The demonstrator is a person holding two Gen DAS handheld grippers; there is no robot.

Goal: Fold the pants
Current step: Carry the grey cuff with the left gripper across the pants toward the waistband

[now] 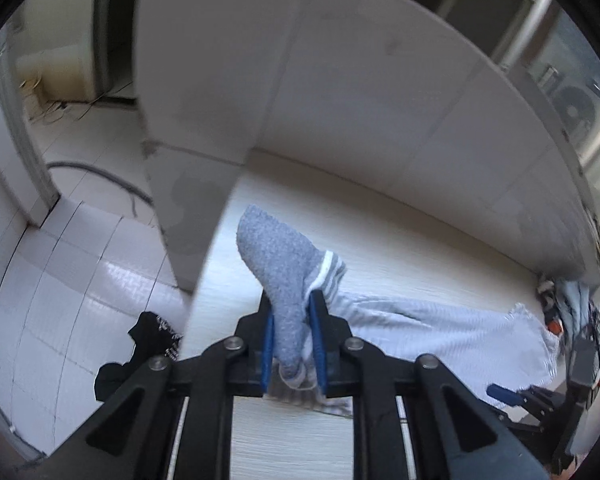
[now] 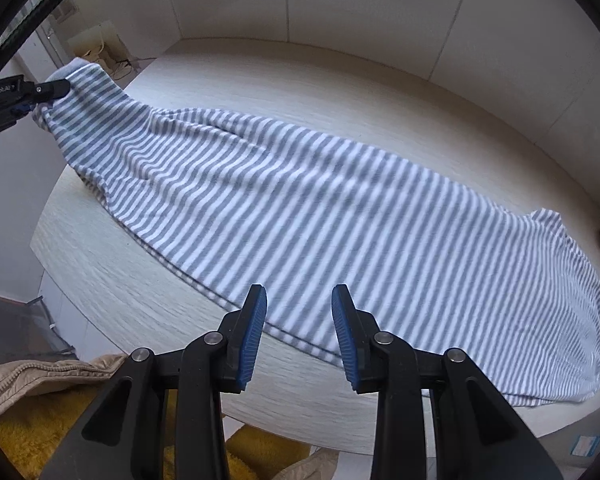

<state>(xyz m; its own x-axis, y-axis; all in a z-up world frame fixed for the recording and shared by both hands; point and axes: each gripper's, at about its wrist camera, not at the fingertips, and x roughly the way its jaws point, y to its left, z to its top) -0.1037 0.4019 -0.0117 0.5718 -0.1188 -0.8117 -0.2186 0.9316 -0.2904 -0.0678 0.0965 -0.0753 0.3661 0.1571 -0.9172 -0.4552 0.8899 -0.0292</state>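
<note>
There is one pair of striped pants (image 2: 292, 216) and there are two tongs. The pants lie stretched out long across the pale tabletop (image 2: 340, 92), which has a fine wood-grain look. One end is lifted off the tabletop. The rest lies flat, with a few soft wrinkles.

The pants are soft cloth with thin grey and white stripes. In the left wrist view the pinched end shows a fuzzy grey side and a white band near the edge.

The left tongs (image 1: 292, 336) are clenched on that lifted end, with the cloth squeezed between two blue ribbed pads. The right tongs (image 2: 299, 332) are released. Their blue pads stand apart just above the near hem of the pants, and nothing is squeezed between them.

One small heap of other clothes (image 1: 572, 304) sits at the far end of the tabletop. One black cloth (image 1: 140, 348) lies on the white tiled floor (image 1: 60, 272).
</note>
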